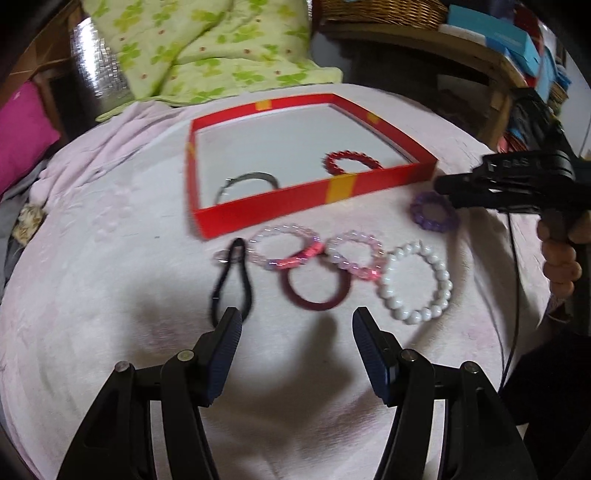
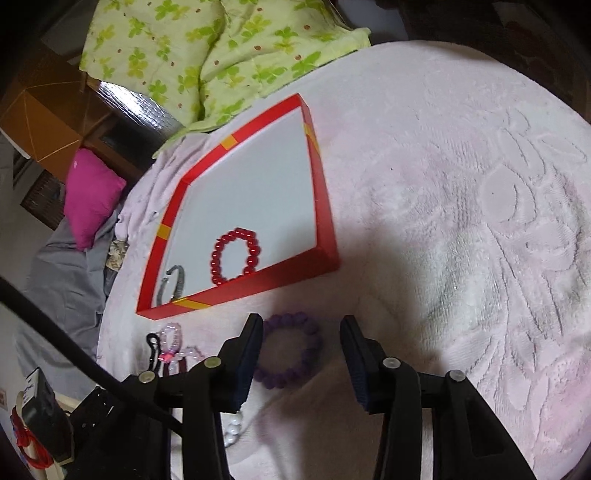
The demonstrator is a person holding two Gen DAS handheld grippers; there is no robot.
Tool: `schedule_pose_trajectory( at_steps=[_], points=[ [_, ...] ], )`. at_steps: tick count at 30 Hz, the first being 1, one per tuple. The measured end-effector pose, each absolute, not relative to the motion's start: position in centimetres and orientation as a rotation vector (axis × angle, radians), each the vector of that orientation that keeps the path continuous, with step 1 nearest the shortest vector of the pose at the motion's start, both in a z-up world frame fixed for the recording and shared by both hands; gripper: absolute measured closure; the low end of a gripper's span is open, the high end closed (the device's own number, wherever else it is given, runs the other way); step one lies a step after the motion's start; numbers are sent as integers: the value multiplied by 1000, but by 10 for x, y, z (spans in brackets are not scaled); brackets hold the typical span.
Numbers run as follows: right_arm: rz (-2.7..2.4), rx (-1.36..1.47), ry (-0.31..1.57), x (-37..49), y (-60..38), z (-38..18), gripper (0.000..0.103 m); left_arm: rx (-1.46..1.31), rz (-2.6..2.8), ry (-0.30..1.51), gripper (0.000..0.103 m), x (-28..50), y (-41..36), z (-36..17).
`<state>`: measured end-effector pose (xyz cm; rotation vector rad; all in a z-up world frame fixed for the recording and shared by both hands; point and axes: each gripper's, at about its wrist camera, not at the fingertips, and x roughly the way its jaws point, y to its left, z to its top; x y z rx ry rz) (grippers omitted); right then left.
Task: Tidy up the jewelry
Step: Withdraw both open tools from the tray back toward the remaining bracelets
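A red box lid point(image 1: 280, 201) point(image 2: 258, 282) lies on the pale pink blanket, holding a red bead bracelet point(image 1: 351, 160) point(image 2: 235, 255) and a grey band point(image 1: 245, 181) point(image 2: 176, 282). In front of it lie a black hair tie point(image 1: 232, 280), two pink bead bracelets point(image 1: 284, 247) point(image 1: 356, 254), a dark red hair tie point(image 1: 316, 291) and a white bead bracelet point(image 1: 415, 282). My left gripper point(image 1: 297, 321) hangs open above the dark red tie. A purple bead bracelet point(image 1: 434, 212) point(image 2: 290, 350) lies between the open fingers of my right gripper point(image 2: 301, 328) point(image 1: 448, 188), untouched.
A green clover-print quilt point(image 1: 207, 48) point(image 2: 207, 55) lies behind the box. A magenta cushion point(image 1: 22, 133) point(image 2: 90, 195) sits at the left. A wicker basket point(image 1: 380, 9) and blue boxes point(image 1: 509, 40) stand on a shelf at the back right. A hand point(image 1: 559, 254) holds the right gripper's handle.
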<state>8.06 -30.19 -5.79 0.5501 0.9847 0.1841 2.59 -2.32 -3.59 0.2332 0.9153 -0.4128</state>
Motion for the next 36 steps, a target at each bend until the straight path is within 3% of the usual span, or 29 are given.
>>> schedule_pose_trajectory(
  at_steps=[4, 9, 20, 36],
  points=[
    [178, 501, 989, 84, -299, -61, 66, 241, -444, 940, 39, 26, -35, -42],
    [124, 347, 998, 84, -287, -58, 91, 211, -493, 971, 40, 27, -47, -47],
    [169, 211, 915, 78, -254, -32, 93, 43, -552, 1022, 40, 40, -53, -49],
    [112, 193, 1014, 84, -246, -53, 92, 210, -497, 982, 39, 37, -71, -55]
  ],
)
